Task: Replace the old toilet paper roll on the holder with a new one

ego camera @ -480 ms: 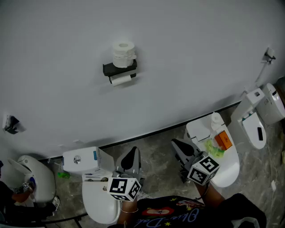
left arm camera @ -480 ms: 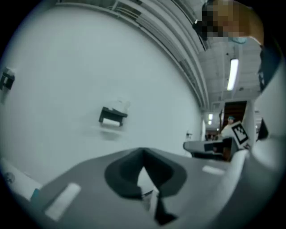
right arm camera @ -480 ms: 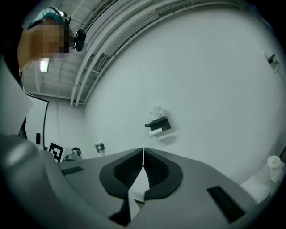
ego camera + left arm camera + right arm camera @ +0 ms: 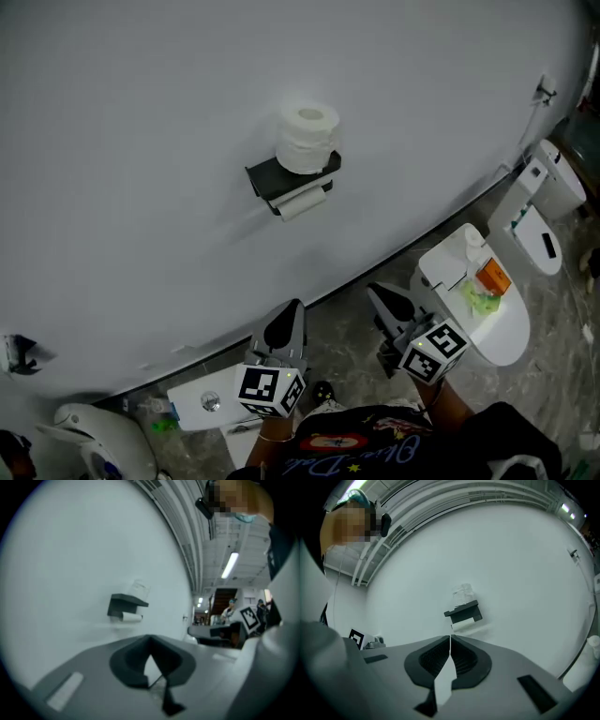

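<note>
Left gripper (image 4: 292,307): jaws together, tips meeting, nothing between them. It is held level and points toward the wall (image 4: 141,187), well short of it.

Right gripper (image 4: 377,292): jaws likewise closed on themselves and empty, level, facing the same wall. The two grippers sit side by side at the bottom edge of the head view, apart from each other.

Holder (image 4: 265,176): a black shelf-type bracket fixed on the white wall, well apart from both grippers. A full white roll (image 4: 307,141) stands upright on the top of the holder, toward its right end. A thin, nearly spent roll (image 4: 302,202) hangs on its side beneath the shelf, under the front edge.

Floor level: a white toilet (image 4: 506,333) stands against the foot of the wall to the right of the right gripper. On its top near the wall rest a white bottle (image 4: 473,246), an orange pack (image 4: 494,277) and a green item (image 4: 480,300), possibly crumpled wrapping; the view is too small to confirm. A second white toilet (image 4: 539,234) stands further right.
</note>
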A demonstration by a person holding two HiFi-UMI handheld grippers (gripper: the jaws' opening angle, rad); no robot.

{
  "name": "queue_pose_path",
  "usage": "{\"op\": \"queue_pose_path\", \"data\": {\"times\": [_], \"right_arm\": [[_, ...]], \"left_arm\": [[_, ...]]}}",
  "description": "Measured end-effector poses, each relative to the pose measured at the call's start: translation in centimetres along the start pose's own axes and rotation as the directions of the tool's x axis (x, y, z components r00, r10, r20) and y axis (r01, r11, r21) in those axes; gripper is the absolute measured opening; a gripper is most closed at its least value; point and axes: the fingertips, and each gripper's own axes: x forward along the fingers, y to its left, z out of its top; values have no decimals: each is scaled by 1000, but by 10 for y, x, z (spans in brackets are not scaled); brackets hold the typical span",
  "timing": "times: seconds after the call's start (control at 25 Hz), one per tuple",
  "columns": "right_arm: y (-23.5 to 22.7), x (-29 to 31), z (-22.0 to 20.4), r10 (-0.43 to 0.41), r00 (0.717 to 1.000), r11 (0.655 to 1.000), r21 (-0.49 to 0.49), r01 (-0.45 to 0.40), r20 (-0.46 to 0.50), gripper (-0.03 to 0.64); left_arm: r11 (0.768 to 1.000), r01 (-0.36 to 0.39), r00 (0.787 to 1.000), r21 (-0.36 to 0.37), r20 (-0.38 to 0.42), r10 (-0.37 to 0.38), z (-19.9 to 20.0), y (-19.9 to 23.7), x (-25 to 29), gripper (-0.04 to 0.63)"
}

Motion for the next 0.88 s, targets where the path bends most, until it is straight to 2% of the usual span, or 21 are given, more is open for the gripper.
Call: {"op": "queue_pose_path", "data": {"times": [0.2, 0.28, 0.52, 0.88], "right_arm": [[7, 16, -3, -99, 995, 995, -11, 99, -2, 14], [5, 19, -1, -119, 993, 993, -14, 119, -1, 15], [3, 27, 2, -130, 991, 991, -24, 129, -12, 14], [-3, 42, 9, -57, 998, 998, -27, 57, -6, 15]], "left_arm": [[995, 100, 994, -28, -31, -101, -3, 25, 15, -14], [993, 114, 993, -33, -34, -115, -2, 29, 20, -14], [991, 110, 993, -76, -30, -112, -2, 36, 21, -14], [996, 53, 999, -74, -7, -53, 3, 40, 25, -14]]}}
